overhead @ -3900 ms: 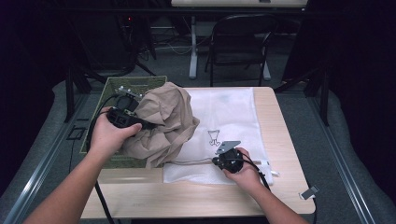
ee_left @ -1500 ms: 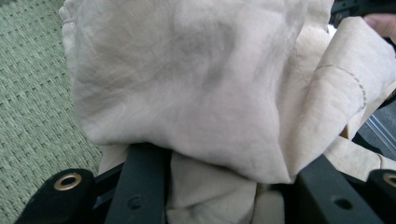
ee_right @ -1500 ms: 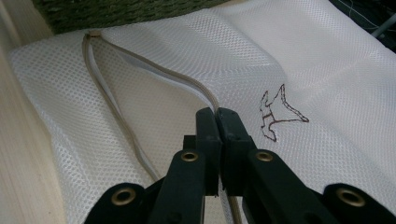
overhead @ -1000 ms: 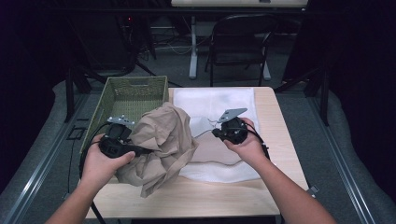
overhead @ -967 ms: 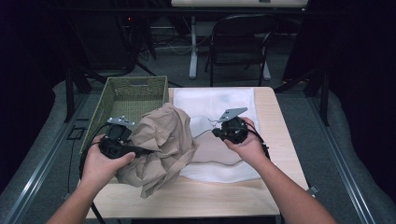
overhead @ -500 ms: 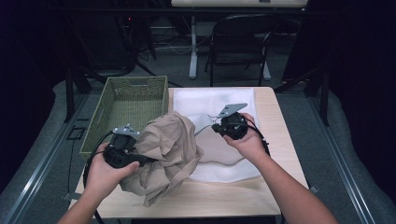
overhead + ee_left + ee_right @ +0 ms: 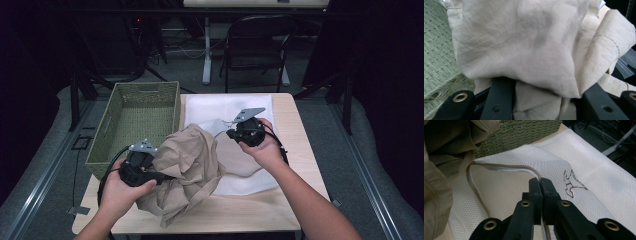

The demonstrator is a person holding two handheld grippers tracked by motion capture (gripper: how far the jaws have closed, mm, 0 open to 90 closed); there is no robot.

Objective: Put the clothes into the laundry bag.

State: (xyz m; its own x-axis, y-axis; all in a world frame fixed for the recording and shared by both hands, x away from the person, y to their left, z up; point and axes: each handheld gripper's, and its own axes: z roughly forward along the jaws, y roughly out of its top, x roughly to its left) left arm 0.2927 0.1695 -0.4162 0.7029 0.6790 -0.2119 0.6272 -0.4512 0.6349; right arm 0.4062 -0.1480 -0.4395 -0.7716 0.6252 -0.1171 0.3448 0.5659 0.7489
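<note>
Two soft things concern us. At left, our left gripper [image 7: 150, 172] has its jaws closed on the tan garment [image 7: 192, 170], bunched on the table beside the green basket [image 7: 135, 125]: limp, light, best taken by a thick fold. Our right gripper [image 7: 540, 182] pinches the white mesh bag [image 7: 240, 165] at its corded rim, holding the mouth up. Since the earliest frame, the garment has come out of the basket toward the table's near edge.
</note>
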